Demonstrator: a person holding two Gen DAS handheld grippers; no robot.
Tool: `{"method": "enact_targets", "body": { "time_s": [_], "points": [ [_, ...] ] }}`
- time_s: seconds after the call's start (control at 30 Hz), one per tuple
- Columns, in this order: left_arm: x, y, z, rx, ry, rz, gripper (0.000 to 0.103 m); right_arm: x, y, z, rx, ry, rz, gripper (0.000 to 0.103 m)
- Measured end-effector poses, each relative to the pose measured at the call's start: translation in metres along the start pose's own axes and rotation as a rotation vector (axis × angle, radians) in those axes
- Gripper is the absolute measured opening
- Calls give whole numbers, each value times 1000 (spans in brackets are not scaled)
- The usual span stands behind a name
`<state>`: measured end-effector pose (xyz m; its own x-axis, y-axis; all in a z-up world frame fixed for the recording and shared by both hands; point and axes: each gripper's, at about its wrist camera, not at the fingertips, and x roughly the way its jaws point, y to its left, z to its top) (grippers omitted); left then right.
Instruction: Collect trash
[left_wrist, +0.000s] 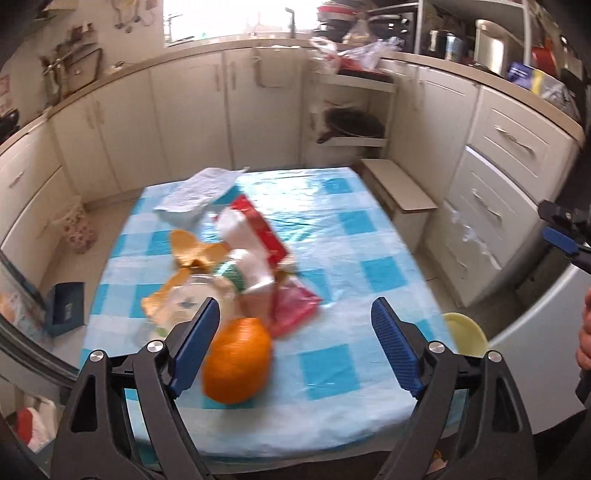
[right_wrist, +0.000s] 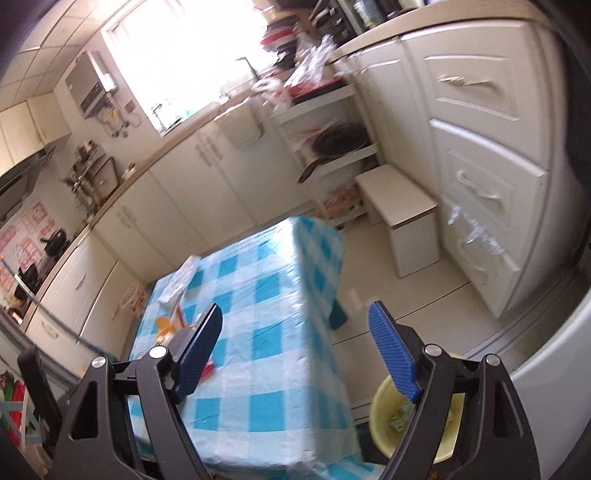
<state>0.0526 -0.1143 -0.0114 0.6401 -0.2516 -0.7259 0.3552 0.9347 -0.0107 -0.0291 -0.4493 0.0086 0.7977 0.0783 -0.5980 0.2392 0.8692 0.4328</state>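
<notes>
Left gripper (left_wrist: 295, 347) hanging released above the near edge of the table (left_wrist: 369, 258), jaws spread wide, nothing between the pads. Just beside the left pad, at about seven o'clock of the cloth, an orange (left_wrist: 236, 360): round, firm, likely the heaviest piece here and apt to roll, so best pinched across its widest middle. Beyond it toward twelve o'clock, a loose heap of trash: a clear lidded tub (left_wrist: 188, 304) on yellow wrapping (left_wrist: 195, 247), white crumpled tissue (left_wrist: 240, 236), a red wrapper (left_wrist: 264, 230) and a pink-red plastic bag (left_wrist: 295, 306). Probably all light and limp; film likely slippery, so better taken at a bunched fold or a raised corner than on a flat face. Tub probably thin and easily crushed, calling for a gentle pinch at the rim. Farther off at eleven o'clock, a printed paper sheet (left_wrist: 199, 192), flat, hard to lift except by its lifted edge. Right gripper (right_wrist: 295, 345) likewise released and empty, held off the table's right side, pointing over floor and cloth corner. Below its right pad, at five o'clock, a pale yellow bin (right_wrist: 380, 406) on the floor with scraps already inside; same bin (left_wrist: 465, 332) showing at four o'clock past the table edge in the left view. Motion blur on the heap, finer detail not readable.
</notes>
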Motion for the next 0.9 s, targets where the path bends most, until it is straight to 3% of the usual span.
{"method": "enact_targets", "body": {
  "time_s": [0.1, 0.2, 0.37, 0.6, 0.67, 0.8, 0.9],
  "points": [
    [12, 45, 1, -3, 70, 43, 82, 25, 29, -8, -53, 59, 31, 78],
    [29, 62, 3, 35, 126, 47, 82, 53, 61, -13, -98, 114, 68, 78],
    [62, 57, 2, 115, 180, 70, 82, 109, 115, -15, -178, 171, 106, 78],
    [91, 70, -1, 136, 243, 84, 82, 192, 163, -20, -192, 281, 161, 78],
    [93, 75, -1, 113, 254, 56, 79, 213, 171, -21, -188, 301, 154, 78],
    [92, 89, 2, 46, 259, 21, 67, 250, 173, -25, -135, 357, 171, 69],
    [94, 88, 0, 61, 278, -2, 64, 267, 175, -30, -112, 406, 194, 45]
  ]
}}
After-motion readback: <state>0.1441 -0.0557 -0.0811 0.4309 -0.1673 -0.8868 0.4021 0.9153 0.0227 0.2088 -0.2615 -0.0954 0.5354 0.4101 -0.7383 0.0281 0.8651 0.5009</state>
